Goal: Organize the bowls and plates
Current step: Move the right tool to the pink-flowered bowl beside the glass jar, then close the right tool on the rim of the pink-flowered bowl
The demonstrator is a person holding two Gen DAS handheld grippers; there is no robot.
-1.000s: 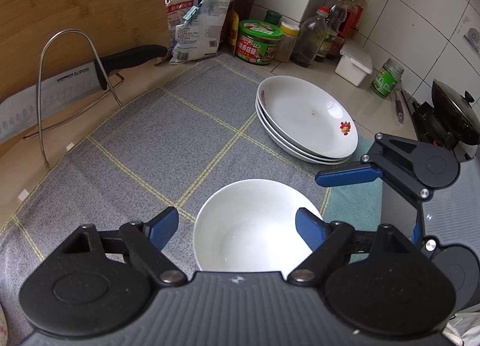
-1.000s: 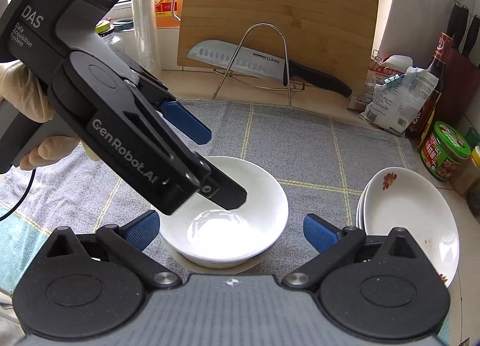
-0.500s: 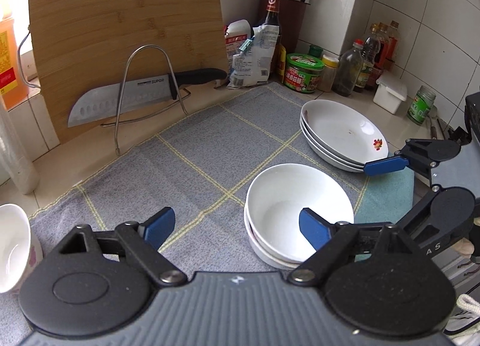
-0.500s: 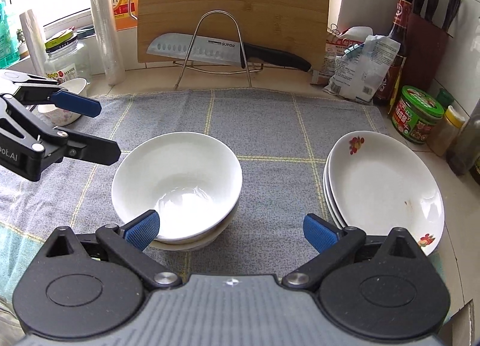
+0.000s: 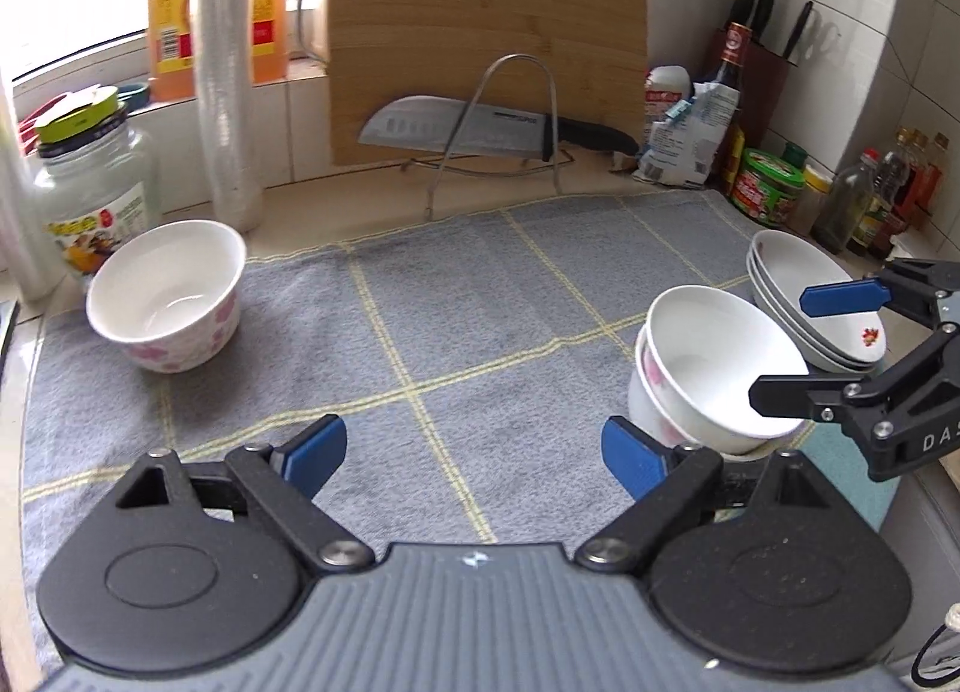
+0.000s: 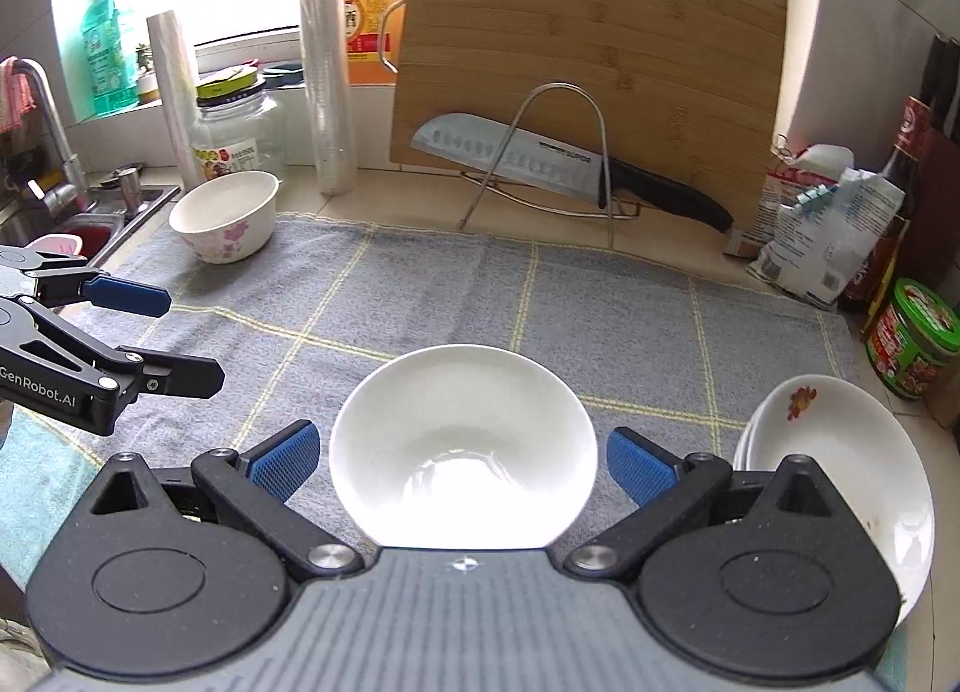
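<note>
Two white bowls (image 6: 462,446) sit nested on the grey checked cloth (image 6: 420,296). They lie between the fingers of my right gripper (image 6: 461,464), which is open with its pads clear of the rim. A stack of shallow white plates (image 6: 840,452) with a red flower mark rests just to their right. A lone bowl with pink flowers (image 5: 168,296) stands at the cloth's far left corner. My left gripper (image 5: 474,455) hangs over bare cloth, jaws opening, nothing between them. It shows in the right wrist view as the left gripper (image 6: 174,335), left of the nested bowls.
A bamboo board (image 6: 588,86) and a knife (image 6: 540,164) on a wire rack stand at the back. A glass jar (image 5: 90,200) and plastic rolls (image 5: 228,92) sit behind the floral bowl. Sauce bottles and a green tin (image 6: 912,338) line the right side. A sink (image 6: 72,224) lies at the left.
My left gripper has drawn back from the nested bowls, swung left to face the floral bowl, and its jaws stand wider. The right gripper stays over the nested bowls.
</note>
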